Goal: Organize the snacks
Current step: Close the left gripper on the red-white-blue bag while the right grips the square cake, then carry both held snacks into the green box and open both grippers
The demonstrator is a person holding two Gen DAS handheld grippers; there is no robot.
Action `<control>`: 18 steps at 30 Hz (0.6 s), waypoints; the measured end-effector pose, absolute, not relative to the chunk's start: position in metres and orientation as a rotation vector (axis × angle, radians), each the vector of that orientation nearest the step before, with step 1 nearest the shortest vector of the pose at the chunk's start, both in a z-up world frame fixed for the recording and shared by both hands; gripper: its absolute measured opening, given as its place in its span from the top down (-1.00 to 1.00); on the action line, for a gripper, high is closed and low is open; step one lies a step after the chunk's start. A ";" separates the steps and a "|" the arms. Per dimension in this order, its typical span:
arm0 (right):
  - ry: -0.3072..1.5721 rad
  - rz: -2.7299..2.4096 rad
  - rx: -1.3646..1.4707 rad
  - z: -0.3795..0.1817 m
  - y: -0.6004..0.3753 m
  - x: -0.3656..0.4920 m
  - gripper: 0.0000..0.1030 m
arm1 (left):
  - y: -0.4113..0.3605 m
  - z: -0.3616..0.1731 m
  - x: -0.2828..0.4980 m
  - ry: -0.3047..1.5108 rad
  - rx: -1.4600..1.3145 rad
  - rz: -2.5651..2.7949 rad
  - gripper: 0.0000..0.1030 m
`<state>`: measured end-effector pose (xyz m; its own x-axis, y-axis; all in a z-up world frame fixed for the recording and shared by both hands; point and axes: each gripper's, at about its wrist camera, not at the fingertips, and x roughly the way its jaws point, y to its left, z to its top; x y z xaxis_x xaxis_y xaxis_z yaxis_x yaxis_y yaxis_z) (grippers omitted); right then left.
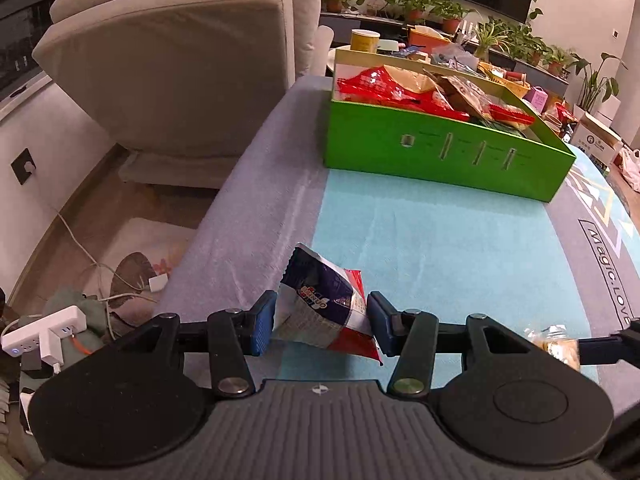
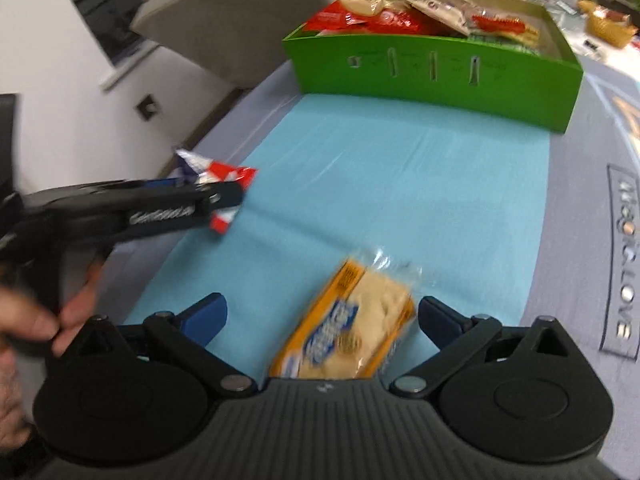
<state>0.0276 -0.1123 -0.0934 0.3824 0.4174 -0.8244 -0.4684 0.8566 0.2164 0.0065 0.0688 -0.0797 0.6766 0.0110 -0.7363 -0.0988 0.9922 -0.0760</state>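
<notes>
Two packets are in play: your left gripper pinches the blue-and-red snack packet at lower centre, while your right gripper stands spread around the yellow cracker pack, untouched. Closing off-centre could skid it sideways. Its long axis points up-right toward the green box.

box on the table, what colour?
Bright green box, pale yellowish inside; clearest in the left wrist view.
</notes>
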 end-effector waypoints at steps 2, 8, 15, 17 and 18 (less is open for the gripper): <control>1.033 0.538 -0.104 -0.095 -0.106 0.028 -0.69 | 0.071 -0.080 0.007 0.827 -0.116 0.064 0.09; 1.000 0.472 -0.188 -0.097 -0.110 0.017 -0.26 | 0.073 -0.082 0.011 0.831 -0.126 0.053 0.10; 0.962 0.451 -0.146 -0.086 -0.129 0.023 -0.04 | 0.067 -0.077 0.017 0.825 -0.118 0.019 0.10; 0.932 0.441 -0.109 -0.076 -0.131 0.034 -0.04 | 0.065 -0.070 0.021 0.811 -0.117 0.007 0.10; 0.916 0.431 -0.088 -0.068 -0.133 0.040 -0.04 | 0.063 -0.066 0.024 0.800 -0.114 0.001 0.10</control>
<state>0.0399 -0.1327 -0.0675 0.5302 0.3235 -0.7838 -0.3974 0.9113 0.1073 0.0239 0.0630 -0.0658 0.6969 -0.0423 -0.7159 -0.0441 0.9938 -0.1016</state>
